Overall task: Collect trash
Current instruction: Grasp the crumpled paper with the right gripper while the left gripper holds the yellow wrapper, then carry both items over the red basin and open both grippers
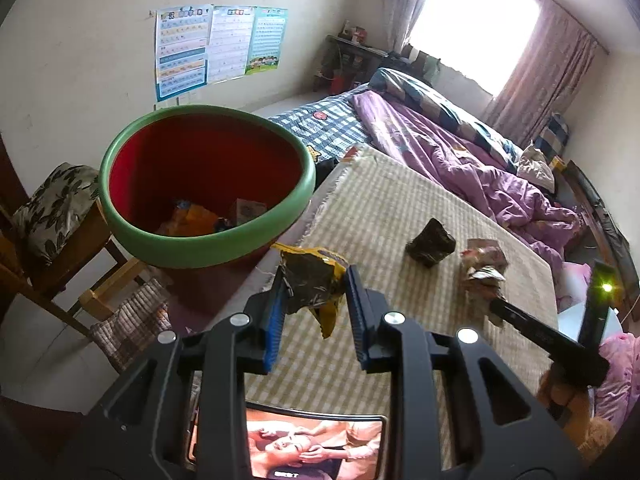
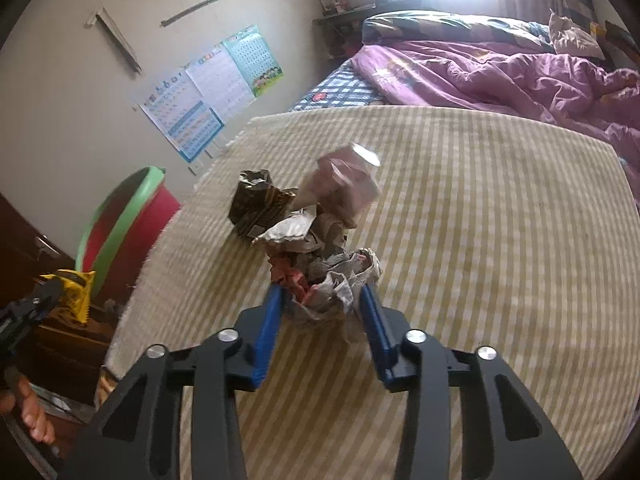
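Note:
My left gripper (image 1: 314, 280) is shut on a yellow and black snack wrapper (image 1: 312, 284) and holds it above the table's left edge, beside a red bin with a green rim (image 1: 208, 184). The bin holds several wrappers. My right gripper (image 2: 322, 300) has its jaws on either side of a crumpled silver and red wrapper (image 2: 332, 280) on the checked tablecloth (image 2: 480, 240). Behind it lie a dark crumpled packet (image 2: 256, 200) and a pink carton (image 2: 340, 184). The left gripper with the yellow wrapper also shows at the left edge of the right wrist view (image 2: 60, 292).
A wooden chair with a leaf-print cushion (image 1: 56, 200) stands left of the bin. A bed with a purple quilt (image 1: 460, 148) runs behind the table. Posters (image 1: 216, 48) hang on the wall. A phone screen (image 1: 316, 444) sits under my left gripper.

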The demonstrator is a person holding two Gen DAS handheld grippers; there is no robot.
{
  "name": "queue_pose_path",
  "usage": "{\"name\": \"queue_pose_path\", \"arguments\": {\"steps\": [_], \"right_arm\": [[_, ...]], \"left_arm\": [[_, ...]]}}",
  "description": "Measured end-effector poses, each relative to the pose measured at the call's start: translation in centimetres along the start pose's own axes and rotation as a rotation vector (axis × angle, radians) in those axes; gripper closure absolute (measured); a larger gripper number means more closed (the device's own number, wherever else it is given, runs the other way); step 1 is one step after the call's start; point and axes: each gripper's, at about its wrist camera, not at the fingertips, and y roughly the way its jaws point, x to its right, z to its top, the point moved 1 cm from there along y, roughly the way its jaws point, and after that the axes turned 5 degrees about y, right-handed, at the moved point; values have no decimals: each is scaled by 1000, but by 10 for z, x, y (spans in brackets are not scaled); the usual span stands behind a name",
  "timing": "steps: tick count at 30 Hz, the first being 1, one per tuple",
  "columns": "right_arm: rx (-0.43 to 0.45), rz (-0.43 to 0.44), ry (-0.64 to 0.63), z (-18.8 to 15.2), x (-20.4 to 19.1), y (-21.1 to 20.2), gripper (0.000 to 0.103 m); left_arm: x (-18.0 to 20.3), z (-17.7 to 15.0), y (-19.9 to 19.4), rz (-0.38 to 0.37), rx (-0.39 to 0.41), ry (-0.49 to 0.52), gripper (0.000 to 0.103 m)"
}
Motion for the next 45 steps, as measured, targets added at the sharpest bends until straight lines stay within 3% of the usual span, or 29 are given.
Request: {"name": "queue_pose_path", "arguments": {"steps": [4,17,35,45], "right_arm": [[19,30,2,-6,-8,-14,83],[56,30,10,-6,-12,-30,84],[110,50,-27,-1,-66,-36,84],[141,21,-20,-1,-110,-31,84]], "left_arm": [[-5,1,1,5,4,-3,76],[-11,4,-3,1,19,-10,76],[-32,15,-13,6,63,64,76],[-51,31,-4,-53,63,130,76]]}}
